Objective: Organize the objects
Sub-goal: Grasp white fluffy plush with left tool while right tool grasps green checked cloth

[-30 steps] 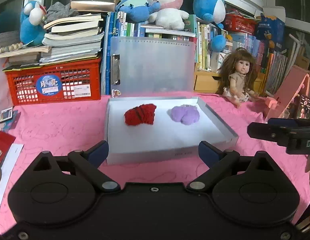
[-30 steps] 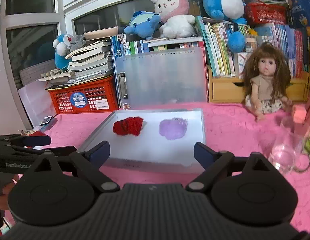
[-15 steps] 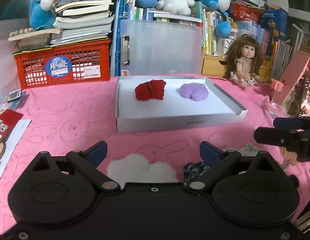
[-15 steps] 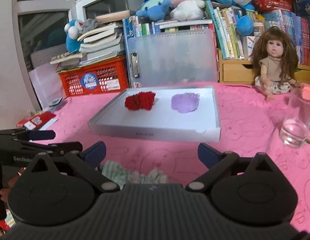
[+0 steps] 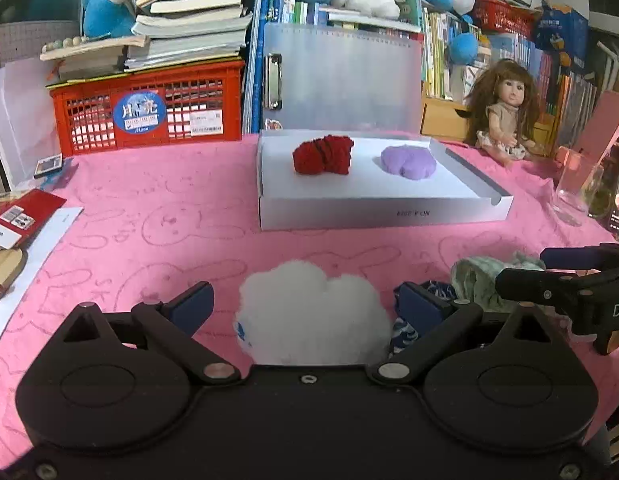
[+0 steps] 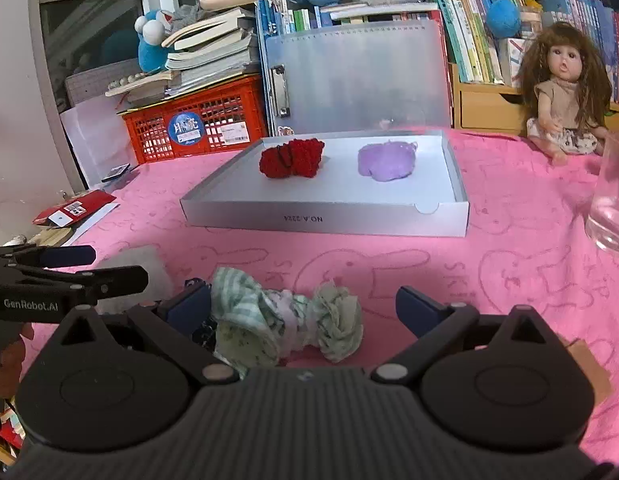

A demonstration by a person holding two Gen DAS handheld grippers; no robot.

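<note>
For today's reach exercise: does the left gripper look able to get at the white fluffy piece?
Probably yes: the left gripper has open jaws either side of the white fluffy piece, nothing between them.

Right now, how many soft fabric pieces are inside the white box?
2. A red fuzzy knitted piece lies in the left part of the shallow white cardboard box, and a flat purple fuzzy piece lies to its right, apart from it. Nothing appears hidden.

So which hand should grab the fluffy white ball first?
Probably the left. The left gripper is open, with the fluffy white ball right between its fingers. The right gripper is open around the green checked cloth bundle instead.
</note>
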